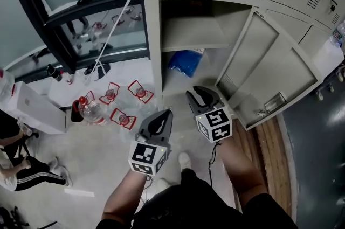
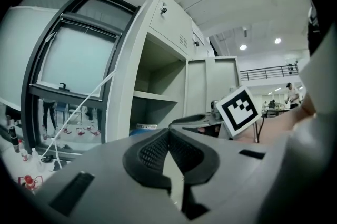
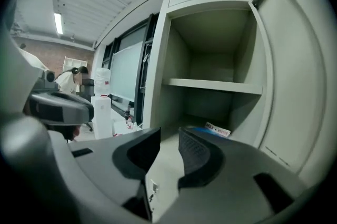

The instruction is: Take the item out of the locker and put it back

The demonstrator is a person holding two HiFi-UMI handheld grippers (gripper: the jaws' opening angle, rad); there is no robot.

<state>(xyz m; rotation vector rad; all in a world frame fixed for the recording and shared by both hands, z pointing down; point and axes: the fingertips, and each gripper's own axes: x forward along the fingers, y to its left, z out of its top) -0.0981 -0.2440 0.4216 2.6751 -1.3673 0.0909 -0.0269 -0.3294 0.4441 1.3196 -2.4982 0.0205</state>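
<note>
The open locker (image 1: 153, 34) carries a blue packet (image 1: 185, 62) on its bottom board, under the shelf (image 1: 194, 34), lying toward 12 o'clock, near the back wall.

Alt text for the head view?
The left gripper, shut, and the right gripper, open and empty, point at an open locker whose door stands open to the right. A blue bag lies under its shelf. Bottles sit on the floor at left.
</note>
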